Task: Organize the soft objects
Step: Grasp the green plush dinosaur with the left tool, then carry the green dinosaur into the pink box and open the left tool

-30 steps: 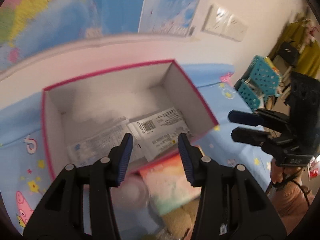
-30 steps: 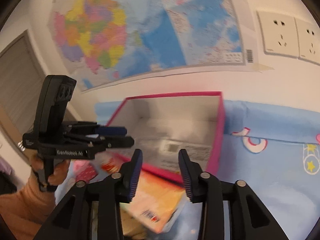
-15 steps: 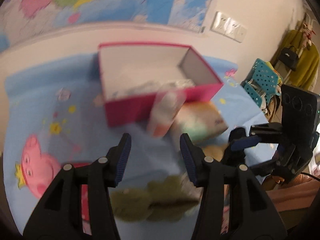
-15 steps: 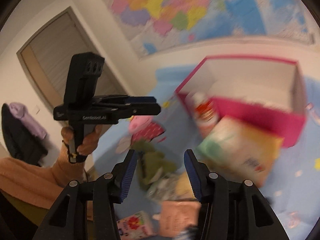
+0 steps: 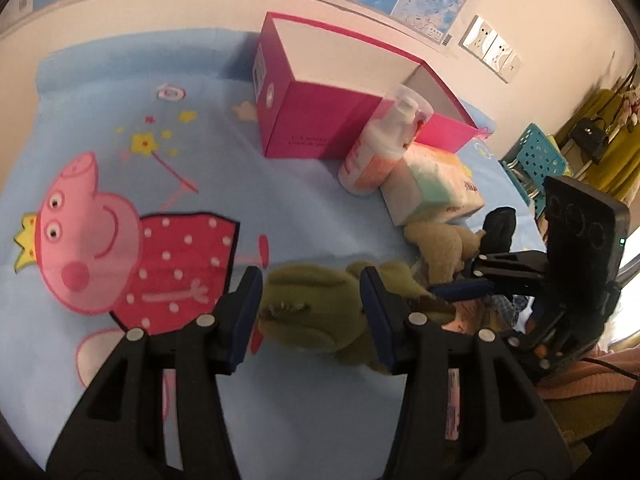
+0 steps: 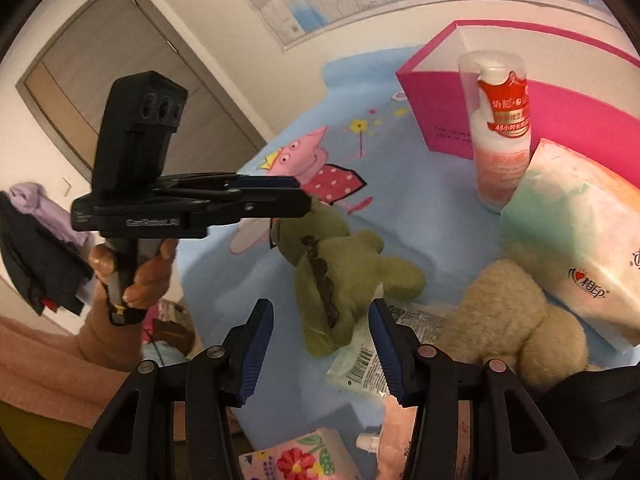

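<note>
Left gripper (image 5: 310,312): jaws apart, nothing clamped, green plush toy (image 5: 320,312) seen between them | Right gripper (image 6: 320,344): jaws just opened wider, empty, over the toy's tail end | Green plush toy: lay on blue cartoon sheet (image 5: 100,100), beside beige plush toy (image 6: 516,316), near pink box (image 5: 320,128)

Each black hand-held gripper (image 6: 318,346) has blue ribbed pads (image 6: 256,344), silver screws; the person wears a pink sleeve (image 6: 36,364).
</note>
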`<action>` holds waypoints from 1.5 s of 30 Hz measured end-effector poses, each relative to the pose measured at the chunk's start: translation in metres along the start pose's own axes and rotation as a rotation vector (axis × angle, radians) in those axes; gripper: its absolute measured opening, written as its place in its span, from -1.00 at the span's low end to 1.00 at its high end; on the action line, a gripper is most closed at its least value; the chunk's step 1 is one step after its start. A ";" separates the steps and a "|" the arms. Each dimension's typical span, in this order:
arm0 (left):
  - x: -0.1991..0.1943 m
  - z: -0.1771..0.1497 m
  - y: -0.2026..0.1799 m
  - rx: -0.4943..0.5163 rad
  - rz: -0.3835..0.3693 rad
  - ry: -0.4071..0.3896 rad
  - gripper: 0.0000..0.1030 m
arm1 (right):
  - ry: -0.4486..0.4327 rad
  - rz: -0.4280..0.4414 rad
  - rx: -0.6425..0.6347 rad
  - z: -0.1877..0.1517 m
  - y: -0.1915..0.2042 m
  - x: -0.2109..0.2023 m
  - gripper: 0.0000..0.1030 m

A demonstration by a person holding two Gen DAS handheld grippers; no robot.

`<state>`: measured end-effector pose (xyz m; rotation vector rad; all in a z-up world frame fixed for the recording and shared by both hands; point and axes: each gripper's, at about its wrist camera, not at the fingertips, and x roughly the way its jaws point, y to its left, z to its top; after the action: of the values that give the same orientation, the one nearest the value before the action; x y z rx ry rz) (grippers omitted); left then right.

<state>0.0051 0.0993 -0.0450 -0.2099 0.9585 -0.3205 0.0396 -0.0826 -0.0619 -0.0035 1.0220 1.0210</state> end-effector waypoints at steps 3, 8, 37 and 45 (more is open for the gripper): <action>0.002 -0.006 0.001 0.002 -0.020 0.012 0.02 | -0.005 -0.028 0.009 0.003 -0.003 0.004 -0.05; 0.003 -0.013 0.001 0.012 -0.046 0.030 0.17 | -0.014 -0.043 0.006 0.006 -0.004 0.006 -0.29; -0.045 0.008 -0.027 0.037 -0.012 -0.091 0.20 | -0.208 -0.057 -0.105 0.037 0.018 -0.047 -0.40; -0.085 0.065 -0.050 0.105 -0.013 -0.250 0.20 | -0.362 -0.104 -0.218 0.077 0.031 -0.106 -0.40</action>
<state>0.0046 0.0852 0.0726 -0.1558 0.6915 -0.3474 0.0583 -0.1050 0.0693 -0.0485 0.5731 0.9900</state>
